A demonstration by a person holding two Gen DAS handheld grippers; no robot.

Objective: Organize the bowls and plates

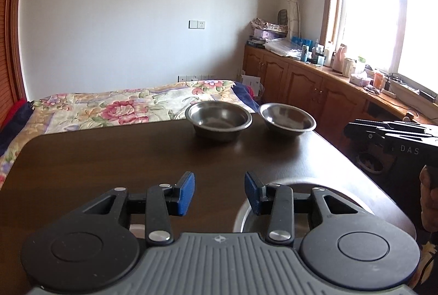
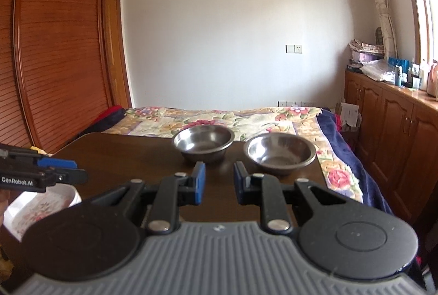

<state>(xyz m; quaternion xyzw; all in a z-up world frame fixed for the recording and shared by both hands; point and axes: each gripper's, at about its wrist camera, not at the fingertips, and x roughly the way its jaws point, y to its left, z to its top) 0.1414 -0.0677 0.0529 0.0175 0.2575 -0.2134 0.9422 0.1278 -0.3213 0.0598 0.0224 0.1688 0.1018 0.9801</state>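
Two steel bowls stand side by side at the far edge of the dark wooden table [image 1: 109, 158]: a left bowl [image 1: 219, 119] [image 2: 204, 144] and a right bowl [image 1: 287, 118] [image 2: 279, 155]. My left gripper [image 1: 220, 192] is open over the near part of the table with nothing between its blue pads. Under its right finger lies a steel dish [image 1: 298, 185], mostly hidden. My right gripper [image 2: 219, 182] is open and empty, a short way in front of the two bowls. A white floral dish [image 2: 41, 207] sits at the near left, below the left gripper [image 2: 56, 163].
A bed with a floral cover [image 2: 219, 117] lies just behind the table. Wooden cabinets [image 1: 301, 81] with bottles and clutter line the right wall under a window. A wooden wardrobe [image 2: 54, 48] stands at left. A hand [image 1: 429, 199] holds the right gripper [image 1: 353, 128].
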